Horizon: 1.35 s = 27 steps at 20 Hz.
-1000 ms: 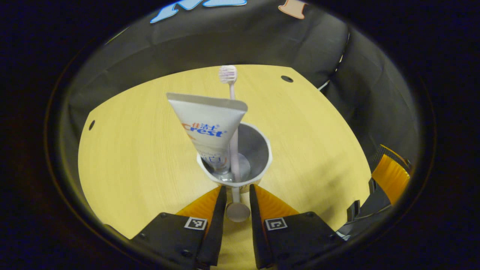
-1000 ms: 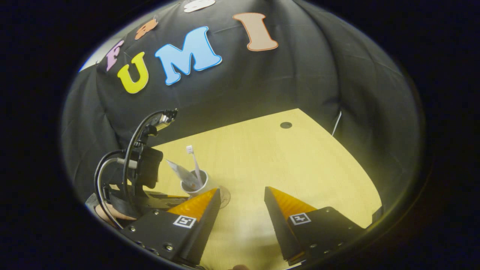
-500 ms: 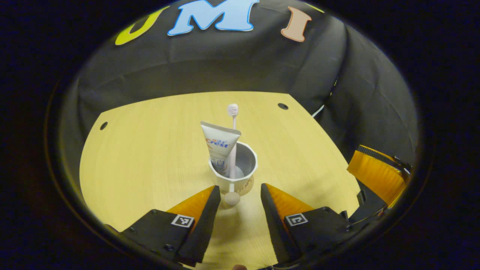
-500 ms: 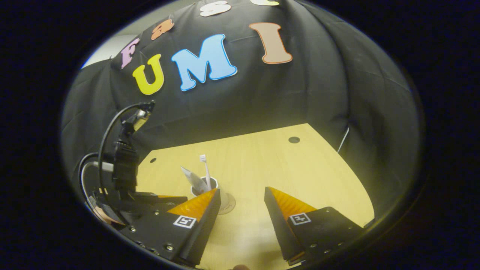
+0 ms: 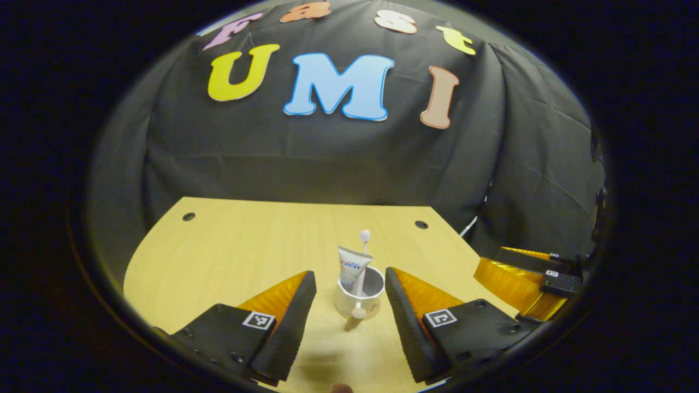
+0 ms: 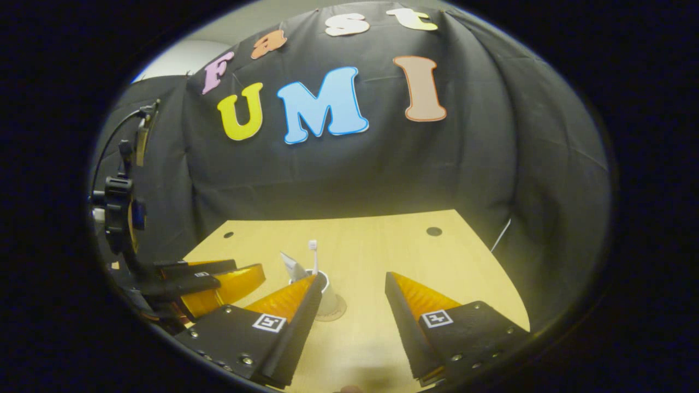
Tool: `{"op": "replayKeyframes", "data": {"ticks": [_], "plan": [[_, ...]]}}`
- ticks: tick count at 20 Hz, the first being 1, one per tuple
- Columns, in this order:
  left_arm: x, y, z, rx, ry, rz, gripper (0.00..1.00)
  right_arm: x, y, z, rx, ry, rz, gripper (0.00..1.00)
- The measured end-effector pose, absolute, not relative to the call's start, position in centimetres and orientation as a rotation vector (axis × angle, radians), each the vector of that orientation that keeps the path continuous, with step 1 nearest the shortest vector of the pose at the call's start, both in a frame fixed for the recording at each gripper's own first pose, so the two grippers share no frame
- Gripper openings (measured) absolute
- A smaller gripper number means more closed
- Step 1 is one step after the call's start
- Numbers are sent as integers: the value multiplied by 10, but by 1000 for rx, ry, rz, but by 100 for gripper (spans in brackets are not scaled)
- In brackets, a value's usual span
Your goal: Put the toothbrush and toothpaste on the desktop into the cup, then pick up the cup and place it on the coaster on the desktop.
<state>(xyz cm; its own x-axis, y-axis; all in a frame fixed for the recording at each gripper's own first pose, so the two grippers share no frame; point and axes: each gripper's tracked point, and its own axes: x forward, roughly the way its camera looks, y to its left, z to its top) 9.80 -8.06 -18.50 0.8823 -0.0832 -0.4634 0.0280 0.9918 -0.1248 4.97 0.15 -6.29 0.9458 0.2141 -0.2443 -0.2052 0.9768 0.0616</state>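
A white cup (image 5: pixel 361 297) stands upright on a round coaster (image 6: pixel 337 313) on the wooden desk (image 5: pixel 235 245). In it lean a white toothpaste tube (image 5: pixel 349 266) and a pale toothbrush (image 5: pixel 363 238), head up. The cup's handle (image 5: pixel 357 314) points back at my left gripper (image 5: pixel 350 273), which is open, its fingers apart on either side of the cup without touching it. My right gripper (image 6: pixel 352 276) is open and holds nothing. In the right gripper view the cup (image 6: pixel 329 293) sits left of centre, partly behind that gripper's left finger, with the left gripper (image 6: pixel 250 267) beside it.
The right gripper (image 5: pixel 489 262) hangs at the desk's right edge in the left gripper view. Two dark holes (image 5: pixel 189 216) (image 5: pixel 421 224) mark the desk's far corners. A white cable (image 5: pixel 467 226) runs down the black cloth wall at the right.
My left gripper opened off the cup's handle and drew back and up, so the cup looks smaller. The right gripper also pulled back a little and stayed open. The cup stayed put.
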Motion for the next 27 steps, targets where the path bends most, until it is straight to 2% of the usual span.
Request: {"op": "replayKeyframes", "data": {"ticks": [1,2,3,4,5,6,7,8,9,11,12,13,14,17,18,19,27], "plan": [[96,-78,-181,-111,455,-54,85,49,3,-60,27,241,205,70],[94,-75,-177,-109,420,-47,84,46,5,-55,21,224,205,75],[92,-72,-172,-110,389,-40,84,47,6,-51,13,200,199,70],[89,-65,-164,-109,363,-28,84,47,6,-44,2,174,187,75],[86,-59,-159,-107,337,-19,84,47,6,-38,-10,144,174,70],[81,-50,-153,-102,309,-13,85,46,7,-30,-21,112,164,70],[76,-43,-148,-99,280,-6,85,45,9,-24,-32,82,156,75],[73,-36,-142,-94,254,2,84,44,11,-19,-43,55,148,70],[69,-28,-136,-87,230,15,84,43,12,-15,-53,35,139,75],[68,-17,-122,-69,191,28,84,41,17,-11,-60,15,127,75],[69,-13,-116,-58,178,27,84,41,20,-10,-56,10,123,75],[70,-10,-112,-43,166,31,84,42,21,-10,-50,7,116,70],[70,-8,-108,-28,157,24,84,43,23,-8,-45,3,109,75],[71,-5,-94,3,122,2,84,43,26,-4,-46,-13,82,75],[72,-4,-91,3,116,-7,85,43,27,-3,-48,-11,79,70],[74,-6,-90,0,113,-14,84,44,30,-4,-50,-9,77,75],[83,-2,-95,-3,121,-31,84,45,32,7,-42,-38,56,75]]}}
